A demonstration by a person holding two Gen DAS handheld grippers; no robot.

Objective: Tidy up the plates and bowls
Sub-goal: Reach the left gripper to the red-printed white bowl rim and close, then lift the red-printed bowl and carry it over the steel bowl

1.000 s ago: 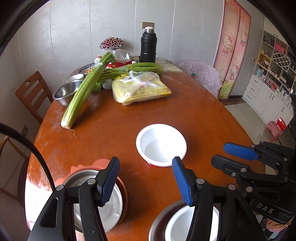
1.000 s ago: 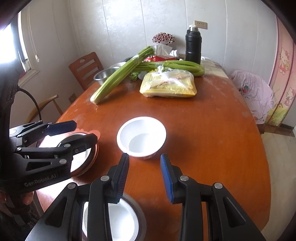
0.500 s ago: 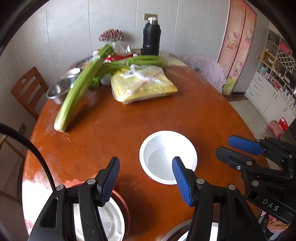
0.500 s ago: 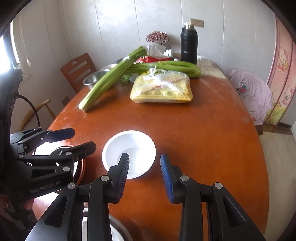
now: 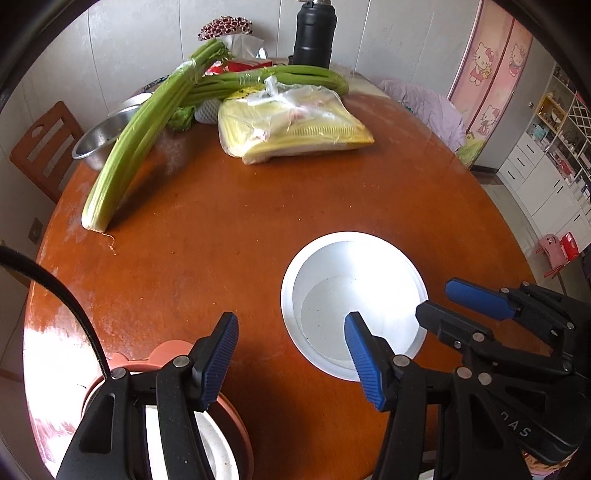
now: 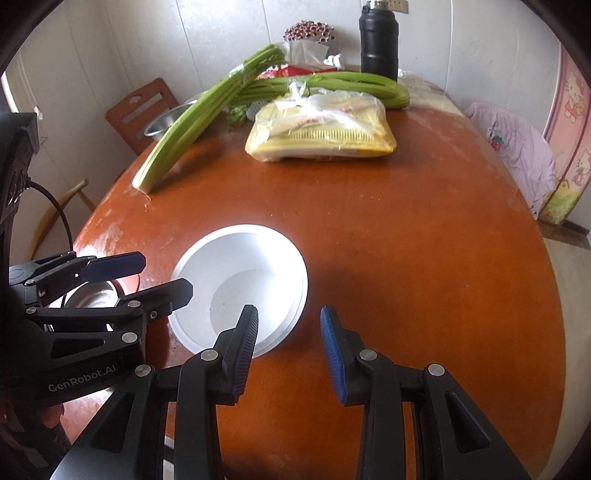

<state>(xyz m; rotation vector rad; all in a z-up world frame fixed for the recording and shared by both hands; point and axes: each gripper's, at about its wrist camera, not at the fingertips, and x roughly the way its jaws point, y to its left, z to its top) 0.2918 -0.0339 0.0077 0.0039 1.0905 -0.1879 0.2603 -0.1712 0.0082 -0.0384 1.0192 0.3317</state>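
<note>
**Operator:** White bowl [image 5: 354,302] sits upright and empty on the round wooden table [image 5: 258,229], toward the near edge. My left gripper [image 5: 290,356] hangs just above its near-left rim with the jaws spread and nothing between them; its right finger shows over the bowl's inside.

**Observer:** And the other one?

**Operator:** My right gripper [image 6: 288,345] is over the bowl's near-right rim, jaws parted with a clear gap, gripping nothing. Its left finger shows over the bowl, its right finger over bare table. I cannot tell whether either gripper touches the rim.

**Observer:** Other dishes?

**Operator:** At the near-left edge, under my left gripper, a metal bowl sits inside a pink bear-eared dish [image 5: 166,358]. Another metal bowl [image 5: 98,138] stands at the far-left edge.

**Observer:** Further out?

**Operator:** A celery bunch [image 5: 144,136] leans across that far bowl, a second celery bunch [image 5: 280,77] lies along the far edge, a yellow packet in a clear bag [image 5: 295,127] in front of it, and a black flask [image 5: 314,33] behind. A wooden chair [image 5: 40,151] stands left of the table.
</note>
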